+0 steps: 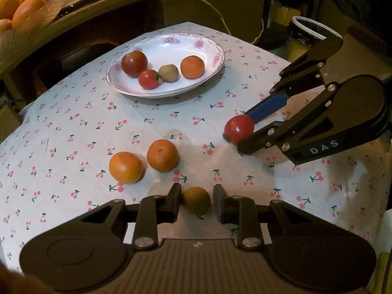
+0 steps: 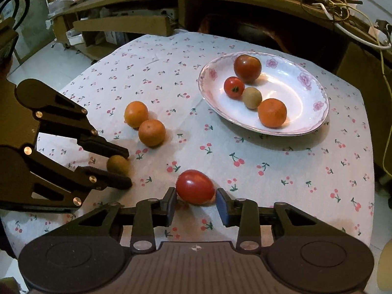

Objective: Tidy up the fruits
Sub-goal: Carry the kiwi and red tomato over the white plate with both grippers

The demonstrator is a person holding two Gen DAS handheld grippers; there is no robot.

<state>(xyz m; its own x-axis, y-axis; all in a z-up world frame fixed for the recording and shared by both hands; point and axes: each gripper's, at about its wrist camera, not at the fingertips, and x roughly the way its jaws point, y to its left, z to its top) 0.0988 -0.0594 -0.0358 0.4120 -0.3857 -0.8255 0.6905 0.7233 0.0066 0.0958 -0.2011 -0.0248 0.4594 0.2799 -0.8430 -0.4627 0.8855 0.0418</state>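
Step in hand: both grippers at the pick stage, plate loading pending. Left gripper (image 1: 197, 202) straddles the small brown-green round kiwi-like fruit (image 1: 196, 200); jaws look barely clear, no firm grasp seen. Right gripper (image 2: 196, 202) brackets the glossy red oval tomato (image 2: 195, 186), long axis 10-to-4, pads not pressing. Next: clench, lift, carry to the white floral-rimmed plate (image 2: 306, 122) at 1 o'clock.

I have my left gripper (image 1: 197, 202) angled down at the tablecloth's near edge, its jaws set close around a small brown fruit (image 1: 196, 200) with slight gaps showing. My right gripper (image 2: 196, 204) tilts down likewise, jaws straddling a red tomato (image 2: 195, 186), pads not pressing
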